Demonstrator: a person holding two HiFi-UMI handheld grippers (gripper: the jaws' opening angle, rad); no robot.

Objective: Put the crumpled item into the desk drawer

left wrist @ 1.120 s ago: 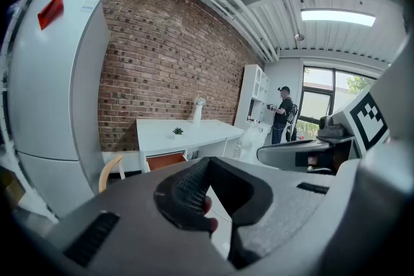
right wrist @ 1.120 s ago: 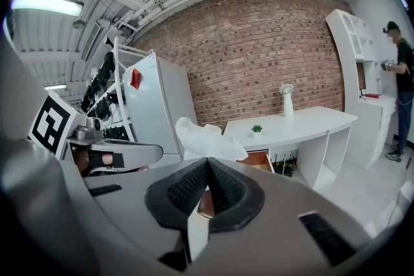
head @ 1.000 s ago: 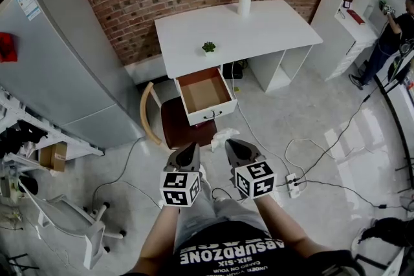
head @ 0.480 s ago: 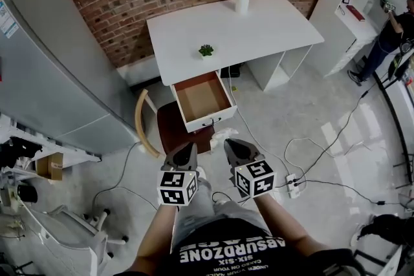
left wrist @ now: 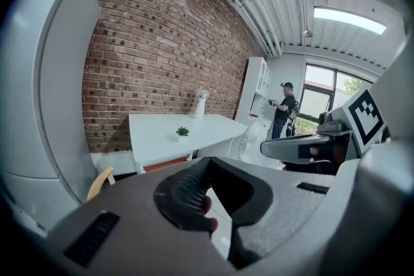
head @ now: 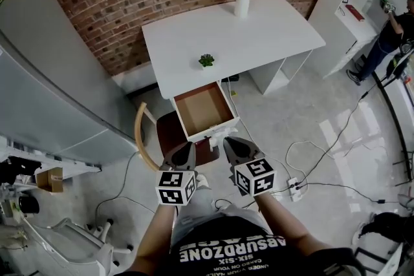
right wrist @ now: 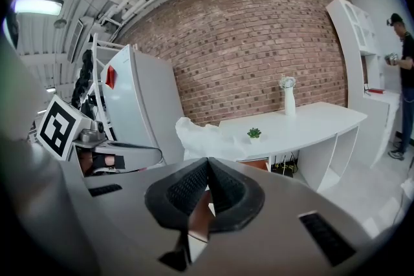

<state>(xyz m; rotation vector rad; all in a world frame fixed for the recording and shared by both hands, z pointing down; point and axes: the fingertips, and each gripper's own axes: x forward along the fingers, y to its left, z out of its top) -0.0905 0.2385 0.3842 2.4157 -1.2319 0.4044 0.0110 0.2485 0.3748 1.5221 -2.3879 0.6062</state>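
Right hand-held gripper [right wrist: 207, 161]: its jaws are pressing together, pinching the lower edge of the wad [right wrist: 200, 138] at their tips.
Wad: white and crumpled, it is standing up above the right jaw tips and hanging in the air just short of the drawer [head: 204, 110], not inside it.
Left hand-held gripper [left wrist: 207, 160]: its jaws are meeting at the tips, with nothing between them; only floor is showing through the gap lower down.
Gripper placing: in the head view the left hand-held gripper [head: 187, 148] and the right hand-held gripper [head: 228, 141] are pointing forward side by side, close together but not touching, marker cubes facing up.
Arms: two bare forearms are reaching forward from the body, roughly parallel, elbows staying close to the torso.
Drawer: it is standing pulled out from under the counter [head: 259, 35], showing a bare brown bottom and a white front facing the person.
Counter: white, it is standing against a brick wall and carrying a small plant [head: 206, 61] near its front edge and a white vase [head: 242, 3] at the back.
Chair [head: 145, 139]: it is sitting left of the drawer and partly beneath it, its curved wooden back showing.
Surroundings: a grey fridge [head: 45, 74] is filling the left side, and a person [head: 394, 29] is standing by white shelves at far right.
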